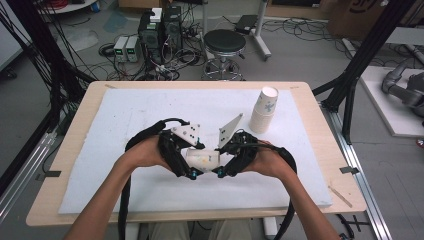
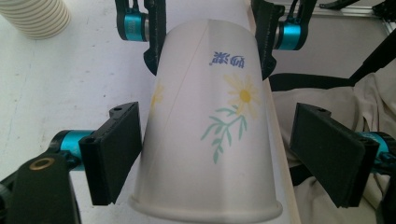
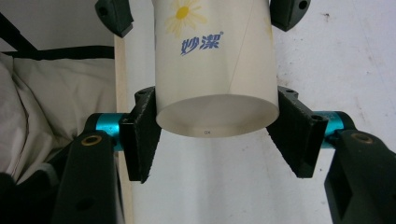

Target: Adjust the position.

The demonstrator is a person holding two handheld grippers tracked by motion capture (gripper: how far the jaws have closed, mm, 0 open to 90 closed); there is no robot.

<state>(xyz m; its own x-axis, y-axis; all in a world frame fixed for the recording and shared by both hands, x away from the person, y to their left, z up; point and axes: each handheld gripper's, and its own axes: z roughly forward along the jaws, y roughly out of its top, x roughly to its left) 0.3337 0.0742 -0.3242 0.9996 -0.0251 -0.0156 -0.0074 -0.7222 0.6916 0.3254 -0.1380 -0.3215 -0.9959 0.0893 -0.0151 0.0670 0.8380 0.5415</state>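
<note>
1 paper cup [image 1: 202, 158] (daisy print) held sideways above the white mat [image 1: 125, 115]; 1 cup stack [image 1: 263, 110] upright near the far right. Right gripper [image 3: 217, 135]: closed on the cup's base end, both pads touching. Left gripper [image 2: 219, 154]: spread wide around the rim end, 1 pad touching, the other apart.

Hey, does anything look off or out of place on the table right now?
Nothing looks spilled or damaged. One paper cup is held on its side between the two tongs: the right tongs grip its base end, while the left tongs flank its rim end with gaps. The stack of paper cups stands upright.
</note>
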